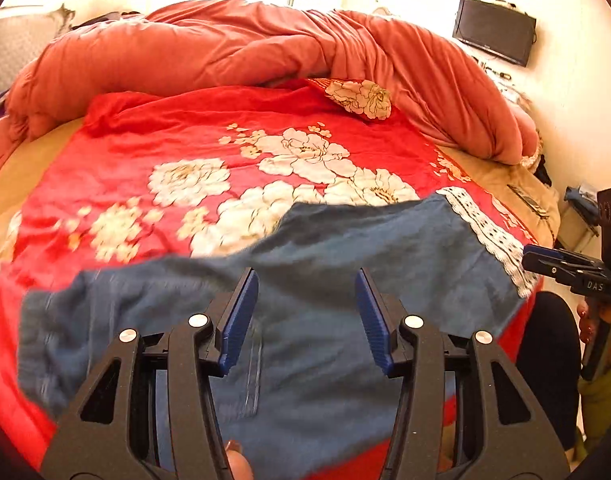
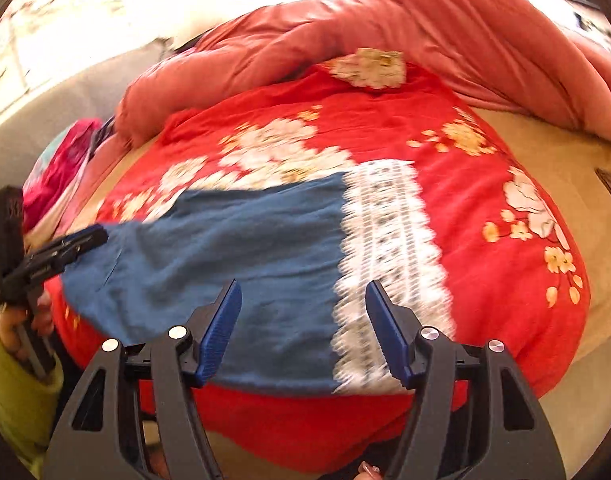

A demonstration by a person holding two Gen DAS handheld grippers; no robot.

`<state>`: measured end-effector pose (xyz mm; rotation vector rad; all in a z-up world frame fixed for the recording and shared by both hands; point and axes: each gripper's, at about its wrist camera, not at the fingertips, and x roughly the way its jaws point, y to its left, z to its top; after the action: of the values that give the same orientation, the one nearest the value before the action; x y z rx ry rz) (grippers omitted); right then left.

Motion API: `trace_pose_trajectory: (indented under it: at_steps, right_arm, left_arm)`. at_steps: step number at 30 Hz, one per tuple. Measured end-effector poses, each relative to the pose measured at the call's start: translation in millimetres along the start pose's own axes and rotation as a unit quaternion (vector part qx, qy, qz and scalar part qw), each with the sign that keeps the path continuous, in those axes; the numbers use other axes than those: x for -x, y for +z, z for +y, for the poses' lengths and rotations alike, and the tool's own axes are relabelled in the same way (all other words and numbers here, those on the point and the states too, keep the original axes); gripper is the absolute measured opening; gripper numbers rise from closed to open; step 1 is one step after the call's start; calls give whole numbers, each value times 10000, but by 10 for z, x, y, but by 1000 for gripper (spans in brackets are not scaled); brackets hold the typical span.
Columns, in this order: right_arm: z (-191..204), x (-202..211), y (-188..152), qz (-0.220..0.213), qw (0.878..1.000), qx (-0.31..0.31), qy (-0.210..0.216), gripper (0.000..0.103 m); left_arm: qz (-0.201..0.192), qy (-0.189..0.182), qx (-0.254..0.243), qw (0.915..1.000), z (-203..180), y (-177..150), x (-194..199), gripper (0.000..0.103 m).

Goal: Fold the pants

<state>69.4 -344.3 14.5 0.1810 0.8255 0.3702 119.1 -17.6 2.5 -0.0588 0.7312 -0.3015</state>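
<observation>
the pants [image 1: 305, 288] are laid flat across the red flowered sheet [image 1: 153, 148] on the bed, near its front edge, probably so a fold can be made on an even surface. both grippers are held above the cloth with jaws apart and nothing gripped: the left gripper [image 1: 307, 316] over the blue middle, the right gripper [image 2: 303, 328] near the white lace hem [image 2: 385, 264]. the fabric is seen as soft blue, slightly rumpled.

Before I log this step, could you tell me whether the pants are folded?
Cannot tell; the pants lie flat, lace hem showing.
</observation>
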Motion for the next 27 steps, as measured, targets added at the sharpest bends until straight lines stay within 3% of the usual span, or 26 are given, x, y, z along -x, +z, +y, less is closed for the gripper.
trace_pose_trajectory:
  at_steps: [4, 8, 11, 13, 16, 25, 27]
  right_arm:
    - [-162, -56, 194, -42, 9998, -180, -15, 67]
    - [-304, -122, 462, -46, 9997, -52, -240, 68]
    - [-459, -258, 649, 90, 9996, -145, -212, 68]
    - [-575, -392, 745, 240, 9993, -248, -163, 68]
    - [-719, -655, 861, 517, 9980, -364, -53, 68]
    - [-991, -1230, 991, 985, 9897, -903, 521, 69]
    - [-1012, -1267, 976, 986, 9885, -940, 656, 62]
  left_arm:
    - [359, -1, -35, 9994, -197, 189, -153, 46]
    - [860, -164, 21, 9962, -160, 464, -439, 54]
    - [911, -137, -68, 9957, -132, 578, -617, 56]
    - [1024, -133, -21, 9946, -90, 570, -721, 56]
    - [1227, -459, 187, 9912, -12, 476, -857, 56]
    - [1438, -816, 120, 9862, 17, 404, -1071, 56]
    - [1455, -835, 128, 9857, 15, 390, -1112, 56]
